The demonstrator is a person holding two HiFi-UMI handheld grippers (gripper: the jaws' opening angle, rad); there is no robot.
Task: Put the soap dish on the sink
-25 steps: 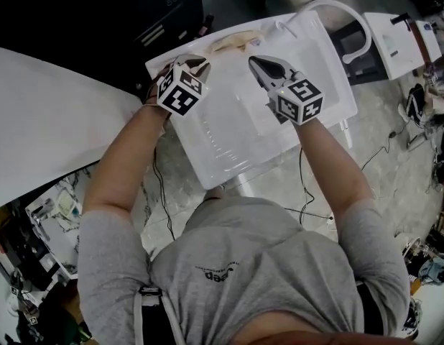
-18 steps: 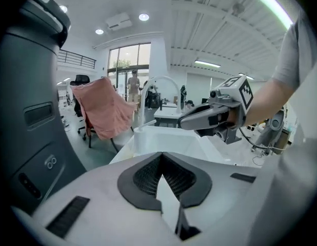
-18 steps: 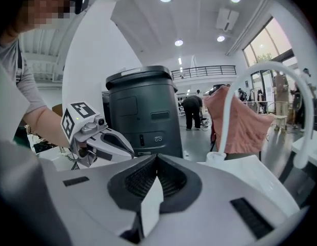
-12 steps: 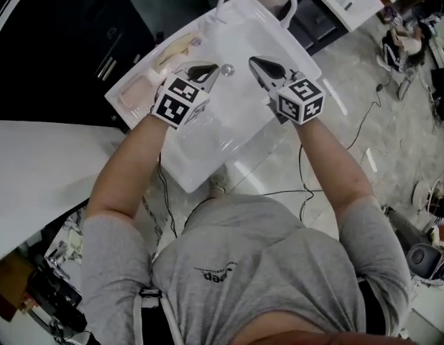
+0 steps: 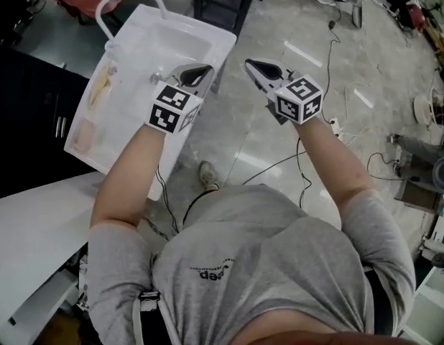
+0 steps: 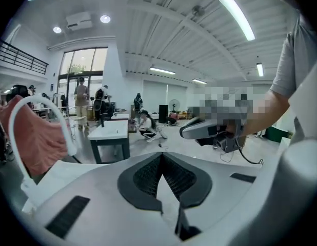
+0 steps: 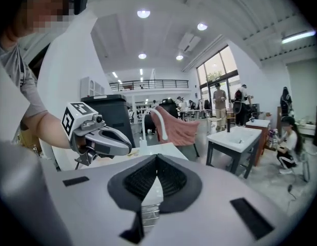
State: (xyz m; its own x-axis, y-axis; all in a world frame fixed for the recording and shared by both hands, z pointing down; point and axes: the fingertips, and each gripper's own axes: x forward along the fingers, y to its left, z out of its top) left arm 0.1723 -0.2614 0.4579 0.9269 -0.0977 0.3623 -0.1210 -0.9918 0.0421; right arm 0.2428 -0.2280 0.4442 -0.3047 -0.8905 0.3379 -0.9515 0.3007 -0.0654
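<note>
**Left of my fingers: soap dish on the sink**

Far to the left of my left gripper, the pale yellow soap dish lies on the white sink's long edge, well apart from my fingers. That gripper's two fingers are pressed together with nothing between them, right over the sink's other edge. My right gripper is squeezed closed too and holds nothing, out over the grey floor.

White sink at upper left, with a beige piece and a pale rectangular soap dish lying apart on its left ledge. Grey polished floor alongside, crossed by dark cables.
</note>
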